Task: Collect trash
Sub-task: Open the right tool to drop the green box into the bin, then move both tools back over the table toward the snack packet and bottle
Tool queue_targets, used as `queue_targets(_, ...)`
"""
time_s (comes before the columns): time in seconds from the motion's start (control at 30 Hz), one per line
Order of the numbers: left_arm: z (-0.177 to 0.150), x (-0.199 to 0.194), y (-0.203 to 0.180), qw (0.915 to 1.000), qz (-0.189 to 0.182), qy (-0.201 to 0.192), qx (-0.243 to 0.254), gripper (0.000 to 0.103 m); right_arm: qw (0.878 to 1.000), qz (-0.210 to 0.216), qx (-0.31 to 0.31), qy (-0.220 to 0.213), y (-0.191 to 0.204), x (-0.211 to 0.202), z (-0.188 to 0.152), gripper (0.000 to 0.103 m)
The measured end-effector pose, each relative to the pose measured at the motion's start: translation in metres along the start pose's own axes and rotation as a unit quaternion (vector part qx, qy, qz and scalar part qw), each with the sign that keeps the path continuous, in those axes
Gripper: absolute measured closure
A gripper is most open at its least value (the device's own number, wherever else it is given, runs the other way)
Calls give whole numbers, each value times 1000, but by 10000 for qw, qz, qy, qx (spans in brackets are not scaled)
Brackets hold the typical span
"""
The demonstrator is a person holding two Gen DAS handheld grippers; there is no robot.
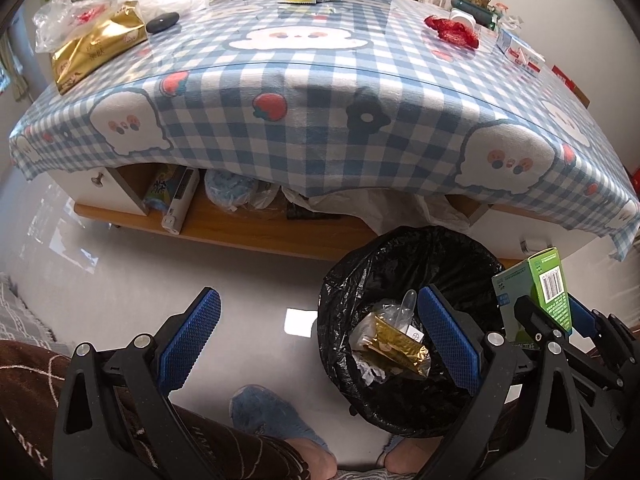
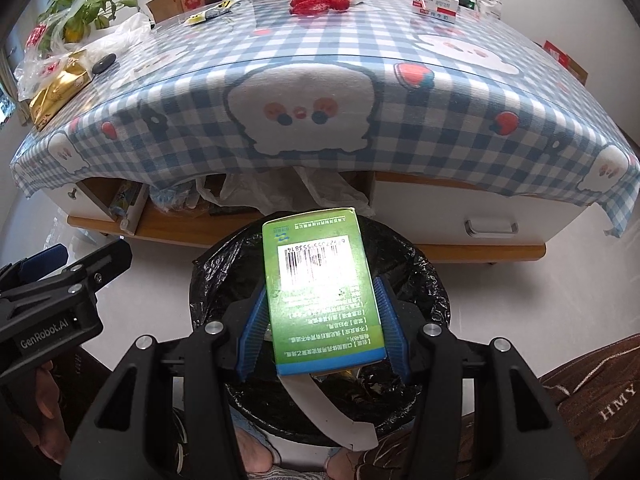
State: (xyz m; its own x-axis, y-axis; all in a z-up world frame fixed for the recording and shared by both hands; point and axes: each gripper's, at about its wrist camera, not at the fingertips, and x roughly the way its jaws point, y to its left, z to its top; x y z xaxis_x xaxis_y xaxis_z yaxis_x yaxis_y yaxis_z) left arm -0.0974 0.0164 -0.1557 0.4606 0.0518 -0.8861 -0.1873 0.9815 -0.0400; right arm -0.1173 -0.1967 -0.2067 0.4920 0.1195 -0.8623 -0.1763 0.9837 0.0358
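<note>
The green box (image 2: 326, 292) blocks most of the black-lined bin (image 2: 420, 280) beneath it, and its small print is too blurred to read. The right tool (image 2: 322, 334) is clenched on that box, pads pressing both long sides, directly above the bin's mouth. The left tool (image 1: 320, 344) hangs spread wide, holding nothing, just beside the bin, where gold wrappers (image 1: 394, 344) lie.
</note>
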Motion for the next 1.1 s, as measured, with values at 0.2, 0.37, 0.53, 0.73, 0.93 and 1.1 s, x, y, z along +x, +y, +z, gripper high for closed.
queue_targets(0.2, 2, 0, 3, 10000, -32, 16, -55, 6, 9999, -10, -63, -78, 0, -2, 1, 41)
queue_targets(0.37, 8, -6, 2, 10000, -8, -63, 29, 6, 9994, -119, -111, -293, -11, -15, 9, 18)
queue_targets(0.53, 21, -15, 5, 9998, -11, -214, 27, 6, 9986, -205, -61, -478, -29, -25, 27, 8)
queue_targets(0.73, 46, -23, 5, 9992, -154, -355, -20, 6, 9969, -341, -90, -700, -45, -34, 57, 8)
queue_targets(0.93, 79, -31, 2, 9978, -226, -598, 163, 6, 9959, -316, -98, -846, -54, -40, 90, 8)
queue_targets(1.1, 105, -35, 7, 9971, -274, -713, 23, 6, 9946, -239, 39, -1012, -61, -50, 117, 8)
